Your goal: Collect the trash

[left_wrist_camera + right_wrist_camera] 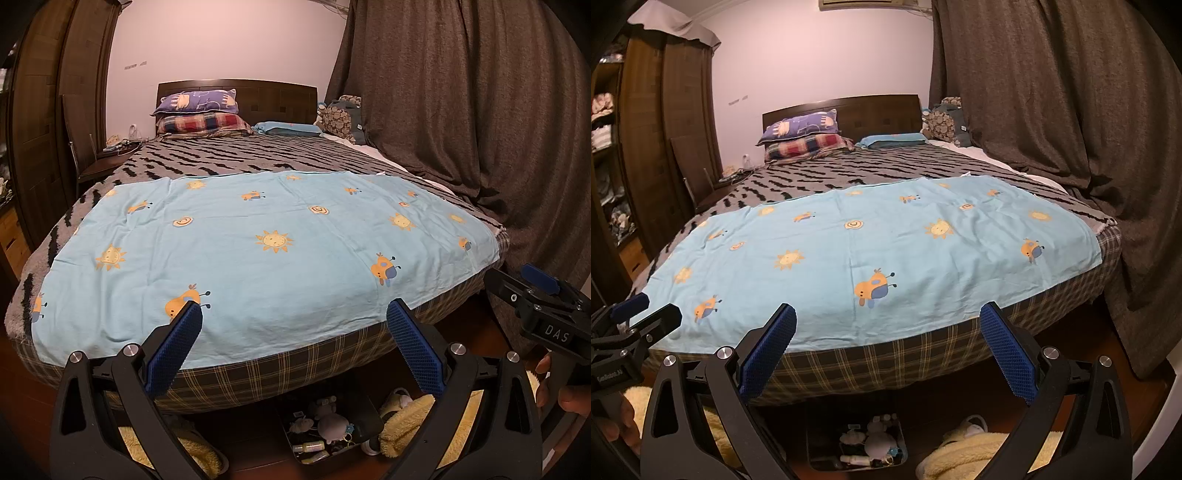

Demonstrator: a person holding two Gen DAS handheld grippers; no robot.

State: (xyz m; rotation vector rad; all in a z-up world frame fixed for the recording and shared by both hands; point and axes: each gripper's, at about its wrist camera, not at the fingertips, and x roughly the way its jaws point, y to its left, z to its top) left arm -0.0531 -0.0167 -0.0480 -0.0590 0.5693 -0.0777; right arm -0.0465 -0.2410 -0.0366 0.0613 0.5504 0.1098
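Observation:
A light blue cloth (266, 251) (871, 251) printed with suns and small animals lies flat across the foot of the bed. No loose trash shows on it. My left gripper (294, 306) hovers open just before the bed's foot edge, nothing between its blue pads. My right gripper (888, 308) is open too, at the same edge, and empty. Each one shows at the side of the other's view: the right gripper (517, 280) at right, the left gripper (646, 314) at left. On the floor under the bed stands a dark open box (288, 439) (816, 446) holding small toys and bottles.
A grey zigzag blanket (236, 158) covers the bed, with pillows (199, 110) by the headboard. Brown curtains (461, 110) hang along the right side; a wooden wardrobe (55, 92) stands left. Yellow fluffy fabric (402, 417) (960, 458) lies on the floor beside the box.

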